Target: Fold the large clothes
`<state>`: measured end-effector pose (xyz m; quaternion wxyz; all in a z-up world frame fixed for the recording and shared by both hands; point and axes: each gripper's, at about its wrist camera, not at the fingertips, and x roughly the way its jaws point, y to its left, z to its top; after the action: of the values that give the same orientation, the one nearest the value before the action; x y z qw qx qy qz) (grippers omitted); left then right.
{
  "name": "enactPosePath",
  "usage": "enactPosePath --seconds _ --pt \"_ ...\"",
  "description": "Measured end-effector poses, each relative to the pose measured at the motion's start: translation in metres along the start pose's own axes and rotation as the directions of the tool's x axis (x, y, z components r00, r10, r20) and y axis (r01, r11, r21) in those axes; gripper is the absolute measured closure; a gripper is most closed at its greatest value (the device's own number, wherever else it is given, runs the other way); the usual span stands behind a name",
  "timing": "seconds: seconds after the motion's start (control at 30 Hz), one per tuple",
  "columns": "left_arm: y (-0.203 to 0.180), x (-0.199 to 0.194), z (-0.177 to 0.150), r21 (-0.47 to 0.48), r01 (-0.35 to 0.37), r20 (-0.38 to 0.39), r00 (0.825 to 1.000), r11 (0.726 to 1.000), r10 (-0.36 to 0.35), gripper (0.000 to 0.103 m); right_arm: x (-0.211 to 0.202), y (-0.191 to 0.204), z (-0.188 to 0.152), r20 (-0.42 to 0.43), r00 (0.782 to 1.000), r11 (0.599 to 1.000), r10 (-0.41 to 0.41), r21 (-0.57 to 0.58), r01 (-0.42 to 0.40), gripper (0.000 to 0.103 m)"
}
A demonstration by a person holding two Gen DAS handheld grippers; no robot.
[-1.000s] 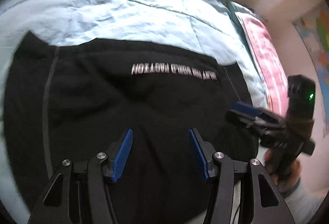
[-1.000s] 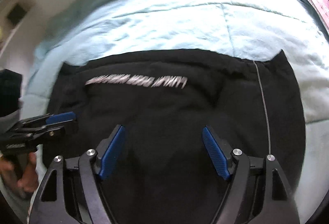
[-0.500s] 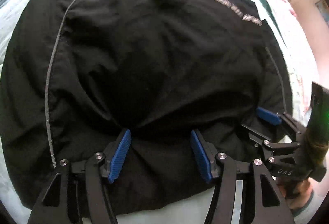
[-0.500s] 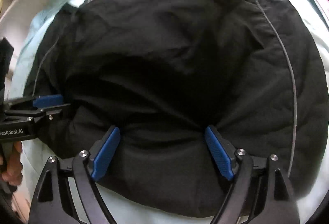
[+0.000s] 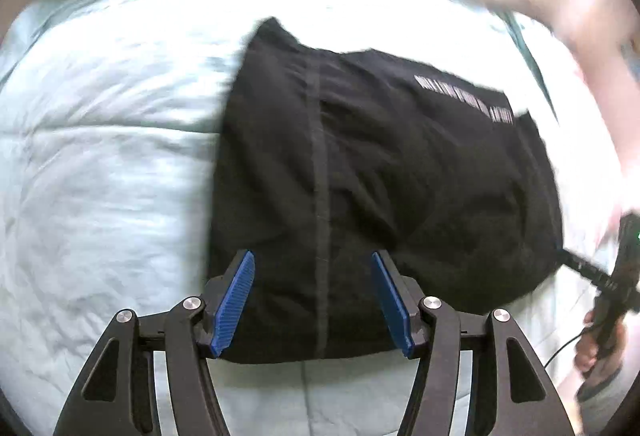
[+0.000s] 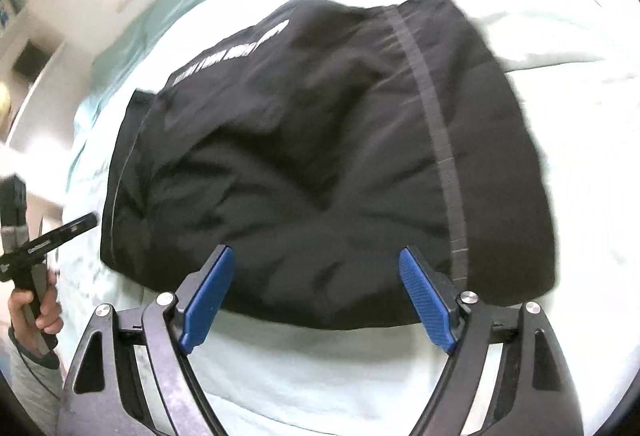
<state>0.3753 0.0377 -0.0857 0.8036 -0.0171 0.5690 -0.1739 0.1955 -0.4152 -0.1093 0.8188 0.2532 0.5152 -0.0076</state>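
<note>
- A folded black fabric garment [image 5: 384,172] with a thin grey stripe and a line of white lettering lies on a pale mint quilted bedspread [image 5: 100,176], bunched into a rough, puffy rectangle.
- The left gripper [image 5: 312,284], black-framed with blue ribbed pads, hangs over the garment's near edge with its jaws apart and nothing pinched between them; the grey stripe runs up between the two pads.
- The right gripper [image 6: 316,288], of the same make, is spread wider over the near edge at the other end, also released, the cloth lying loose below it.
- From the left wrist view the right gripper shows at the far right edge, gripped by a hand [image 5: 600,352] in a grey sleeve cuff.
- From the right wrist view the left gripper appears at the far left edge, its tip just beside the garment's side; whether it touches the cloth is hard to say through the blur.
- The white lettering is too smeared to read.
- A pale wall [image 6: 80,8] stands beyond the bed.
</note>
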Motion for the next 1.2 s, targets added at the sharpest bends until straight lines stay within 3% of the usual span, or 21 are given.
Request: enactPosePath --seconds 0.13,0.27,0.4,0.5,0.6,0.77,1.0,1.13,1.2 --pt "0.021 -0.003 0.005 -0.094 0.039 0.007 0.999 0.995 -0.038 0.041 -0.033 -0.051 0.03 0.054 0.998 0.997 -0.027 0.073 0.023 0.017" --pt "0.036 0.006 0.01 -0.12 0.054 0.009 0.999 0.991 -0.054 0.041 -0.046 -0.076 0.048 0.095 0.993 0.992 -0.071 0.106 0.061 0.017" --pt "0.043 0.024 0.021 -0.165 0.179 0.014 0.984 0.97 -0.179 0.041 -0.051 -0.103 0.066 0.106 0.99 0.989 -0.096 0.118 0.083 0.017" --pt "0.039 0.048 0.029 -0.182 0.213 0.0 0.976 0.96 -0.217 0.041 -0.038 -0.111 0.08 0.098 0.991 0.989 -0.09 0.124 0.077 0.017" --pt "0.043 0.065 0.036 -0.195 0.201 -0.025 0.977 0.96 -0.21 0.041 -0.022 -0.122 0.091 0.08 0.994 0.989 -0.068 0.133 0.057 0.017" --pt "0.049 0.089 0.041 -0.233 0.244 -0.042 0.965 0.941 -0.26 0.041 0.01 -0.135 0.101 0.031 1.0 0.987 0.001 0.159 -0.006 0.017" --pt "0.053 0.124 0.044 -0.321 0.392 -0.051 0.902 0.862 -0.429 0.037 0.056 -0.146 0.108 -0.056 0.993 0.979 0.105 0.182 -0.093 0.017" --pt "0.043 0.145 0.044 -0.334 0.423 -0.062 0.882 0.842 -0.467 0.032 0.085 -0.153 0.109 -0.105 0.968 0.952 0.228 0.235 -0.199 0.017" --pt "0.044 0.153 0.043 -0.365 0.46 -0.046 0.859 0.809 -0.509 0.032 0.093 -0.154 0.11 -0.106 0.96 0.943 0.259 0.243 -0.227 0.016"
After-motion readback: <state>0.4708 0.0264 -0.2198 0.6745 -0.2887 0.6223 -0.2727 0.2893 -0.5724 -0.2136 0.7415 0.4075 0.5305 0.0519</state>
